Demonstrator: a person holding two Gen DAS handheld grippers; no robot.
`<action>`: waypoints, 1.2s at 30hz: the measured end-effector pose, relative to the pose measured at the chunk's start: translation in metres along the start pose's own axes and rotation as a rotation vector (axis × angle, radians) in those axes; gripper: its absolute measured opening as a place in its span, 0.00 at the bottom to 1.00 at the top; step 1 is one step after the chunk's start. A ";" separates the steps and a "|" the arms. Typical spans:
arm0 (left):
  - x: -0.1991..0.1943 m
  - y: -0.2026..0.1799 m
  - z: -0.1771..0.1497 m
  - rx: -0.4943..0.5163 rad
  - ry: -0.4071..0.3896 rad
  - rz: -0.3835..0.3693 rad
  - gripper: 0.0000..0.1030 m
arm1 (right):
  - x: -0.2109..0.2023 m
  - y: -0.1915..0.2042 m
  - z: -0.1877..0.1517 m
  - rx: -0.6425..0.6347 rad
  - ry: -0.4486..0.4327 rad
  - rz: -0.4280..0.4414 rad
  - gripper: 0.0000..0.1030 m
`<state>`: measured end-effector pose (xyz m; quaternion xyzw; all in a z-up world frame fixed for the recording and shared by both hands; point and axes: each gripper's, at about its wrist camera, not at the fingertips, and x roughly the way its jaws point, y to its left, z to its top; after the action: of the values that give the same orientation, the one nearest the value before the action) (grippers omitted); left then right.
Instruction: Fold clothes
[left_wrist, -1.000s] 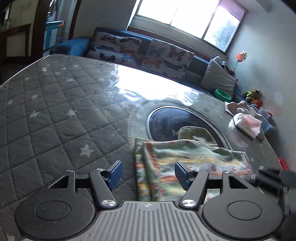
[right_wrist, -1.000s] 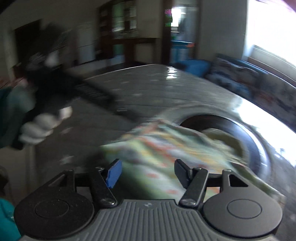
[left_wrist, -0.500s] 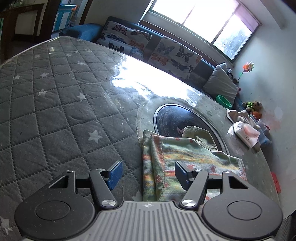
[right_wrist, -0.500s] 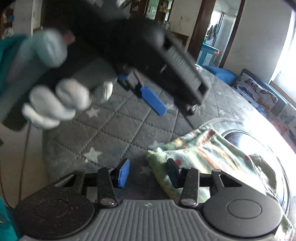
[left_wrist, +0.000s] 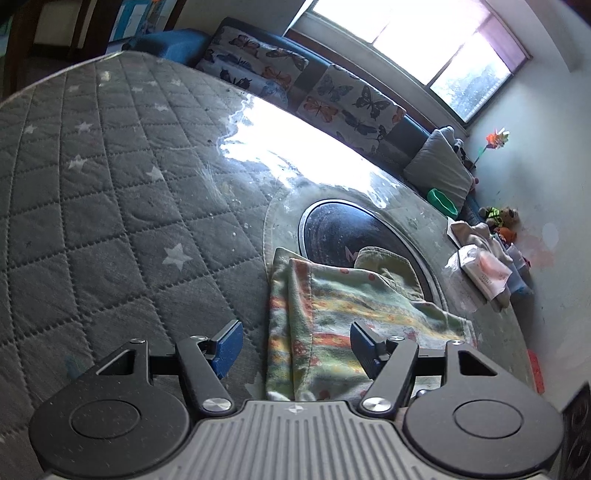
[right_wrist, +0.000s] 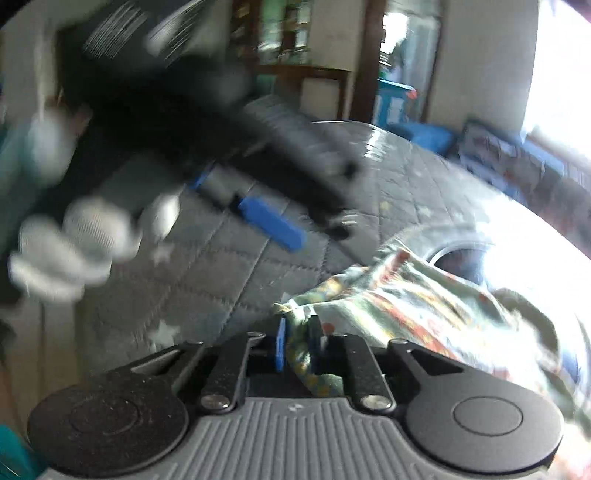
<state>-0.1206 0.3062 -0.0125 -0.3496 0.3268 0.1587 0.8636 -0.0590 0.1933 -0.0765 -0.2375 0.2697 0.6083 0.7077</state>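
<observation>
— Firstly, task item and location?
— Patterned cloth (left_wrist: 354, 325), green with orange and yellow bands, folded double; lying on quilted grey star-print table cover (left_wrist: 122, 206), partly over round dark inset (left_wrist: 354, 236) near far right edge. Olive garment piece (left_wrist: 388, 262) showing beyond cloth's far fold.

— Left gripper (left_wrist: 295, 345)?
— Jaws apart, blue pads (left_wrist: 227, 345) clear of fabric; near left edge of cloth lying in gap between them, untouched. Seen also in right wrist view, blurred, held in white-gloved hand (right_wrist: 77, 240) above cover.

— Right gripper (right_wrist: 297, 345)?
— Jaws just closed, now clamped on corner of patterned cloth (right_wrist: 406, 306); fabric bunched between blue pads (right_wrist: 280, 347), corner tip poking up past them. Remainder of cloth trailing toward inset, blurred.

— Surroundings?
— Butterfly-print cushions (left_wrist: 314, 92) along blue sofa (left_wrist: 166, 42) beyond far edge; window (left_wrist: 436, 44) above. Tissue pack (left_wrist: 480, 269) and pale cloth heap (left_wrist: 476, 232) at right edge; green bowl (left_wrist: 441, 201) nearby.
</observation>
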 end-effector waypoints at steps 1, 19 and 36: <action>0.001 0.000 0.000 -0.014 0.003 -0.006 0.66 | -0.005 -0.007 0.001 0.037 -0.016 0.014 0.09; 0.050 -0.009 0.003 -0.243 0.158 -0.177 0.47 | -0.051 -0.042 -0.001 0.243 -0.163 0.074 0.08; 0.063 0.003 -0.004 -0.230 0.179 -0.164 0.13 | -0.074 -0.060 -0.024 0.290 -0.169 0.003 0.25</action>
<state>-0.0771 0.3080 -0.0588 -0.4842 0.3527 0.0924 0.7953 -0.0106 0.1144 -0.0440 -0.0803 0.2946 0.5817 0.7539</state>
